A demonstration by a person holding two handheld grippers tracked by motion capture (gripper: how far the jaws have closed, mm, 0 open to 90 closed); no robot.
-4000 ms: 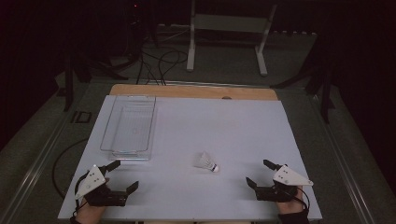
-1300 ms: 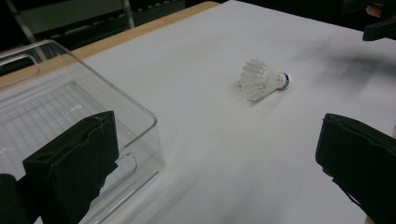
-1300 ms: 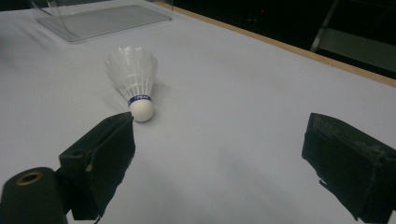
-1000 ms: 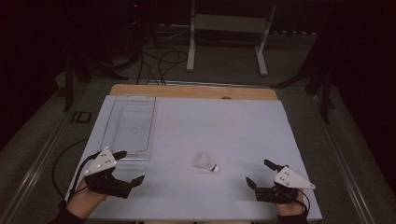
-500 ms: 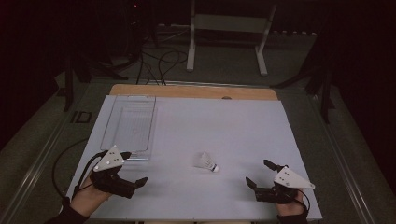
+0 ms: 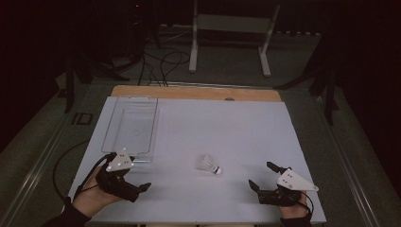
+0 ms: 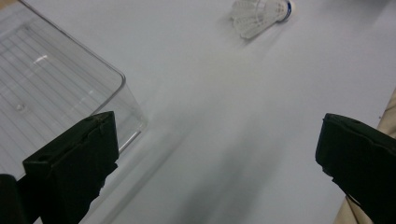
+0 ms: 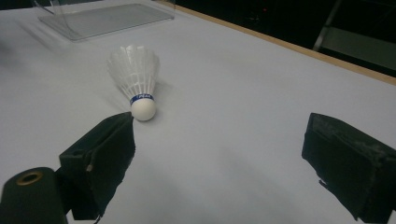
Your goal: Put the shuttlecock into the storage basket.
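Shuttlecock (image 6: 208, 163) lies on its side on the white bench (image 6: 227, 127), lower middle of the high view, roughly between the two grippers and apart from both. Long axis runs from upper left to lower right in that view: feather skirt toward the upper left, cork tip with blue band toward the lower right, so the cork points at the right gripper (image 6: 265, 180). Right gripper sits lower right, jaws wide apart, nothing held; in the right gripper view the shuttlecock (image 8: 136, 79) is left of centre, cork nearest the camera, just above the tip of the left-hand jaw, not between the jaws. Left gripper (image 6: 135, 182) is lower left, raised in the hand and close to the near end of the clear tray (image 6: 130, 125), jaws also wide apart and empty; in the left gripper view the shuttlecock (image 7: 259, 14) is far off at the top, right of centre, tray corner (image 7: 56, 79) at left. Judgement: distances look similar, right gripper marginally better placed since the cork faces it; a grasp would need the jaws shifted toward frame left to straddle the cork or skirt across the long axis. Tray is empty, upper left of the bench.
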